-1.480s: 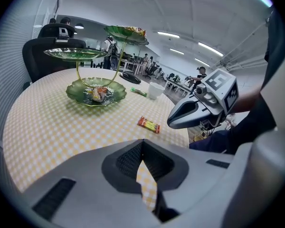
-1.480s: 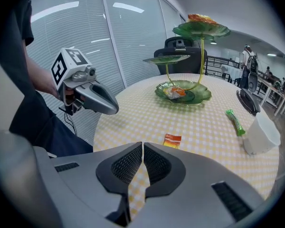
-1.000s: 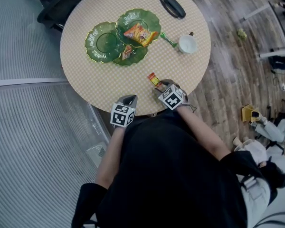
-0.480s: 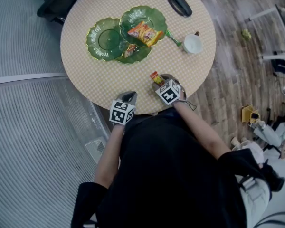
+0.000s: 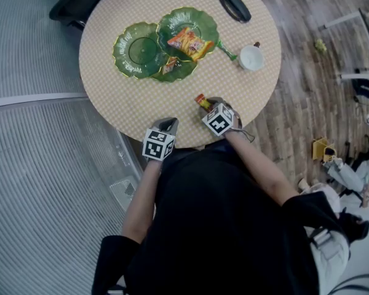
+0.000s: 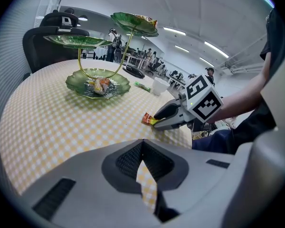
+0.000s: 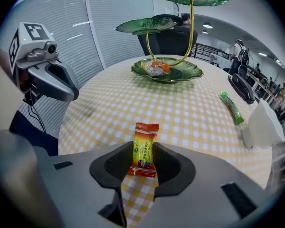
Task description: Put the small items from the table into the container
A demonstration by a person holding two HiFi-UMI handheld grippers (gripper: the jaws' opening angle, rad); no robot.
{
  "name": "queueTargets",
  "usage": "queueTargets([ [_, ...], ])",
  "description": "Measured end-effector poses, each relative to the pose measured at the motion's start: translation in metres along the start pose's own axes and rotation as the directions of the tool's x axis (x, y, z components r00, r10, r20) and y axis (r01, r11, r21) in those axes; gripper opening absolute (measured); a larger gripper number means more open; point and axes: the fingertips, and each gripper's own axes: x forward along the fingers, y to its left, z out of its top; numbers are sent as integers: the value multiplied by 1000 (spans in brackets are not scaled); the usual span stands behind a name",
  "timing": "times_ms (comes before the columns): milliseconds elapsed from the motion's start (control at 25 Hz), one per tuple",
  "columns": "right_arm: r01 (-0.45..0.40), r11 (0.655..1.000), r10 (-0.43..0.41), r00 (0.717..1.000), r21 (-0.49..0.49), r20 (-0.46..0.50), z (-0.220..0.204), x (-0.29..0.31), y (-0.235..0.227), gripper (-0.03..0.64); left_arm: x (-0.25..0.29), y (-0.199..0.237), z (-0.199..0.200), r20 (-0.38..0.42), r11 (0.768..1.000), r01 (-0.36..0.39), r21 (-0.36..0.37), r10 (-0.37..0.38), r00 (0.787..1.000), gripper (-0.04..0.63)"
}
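Note:
An orange-and-yellow candy packet (image 7: pixel 144 148) lies on the checked table (image 5: pixel 120 97) near its front edge, also seen in the head view as the candy packet (image 5: pixel 200 100). My right gripper (image 7: pixel 143 164) has its jaws closing around it, and the pads touch the packet's two long sides. The right gripper (image 5: pixel 209 106) points steeply down at the table. My left gripper (image 5: pixel 168 125) hovers at the table's front edge, shut and holding nothing. The green three-tier leaf tray (image 5: pixel 134 53) stands at the back, with a snack bag (image 5: pixel 188 43) on its top plate and a small candy (image 5: pixel 168 65) on the lowest one.
A green stick packet (image 5: pixel 224 51) and a white cup (image 5: pixel 251 58) sit at the right of the tray. A black case (image 5: pixel 234 5) lies at the far edge. A black chair (image 6: pixel 52 37) stands behind the table. A wooden floor lies to the right.
The right gripper has settled slightly lower over the candy packet and its jaws have drawn in around it. The left gripper has stayed where it was.

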Motion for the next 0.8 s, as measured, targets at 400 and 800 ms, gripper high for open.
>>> queueTargets([
  [400, -12, 999, 12, 1000, -41, 18, 3, -10, 2, 54, -2, -5, 2, 13, 1000, 0, 18, -1, 1000, 3],
  [800, 12, 999, -10, 999, -52, 40, 7, -21, -3, 49, -5, -9, -1, 30, 1000, -3, 21, 3, 1000, 3],
])
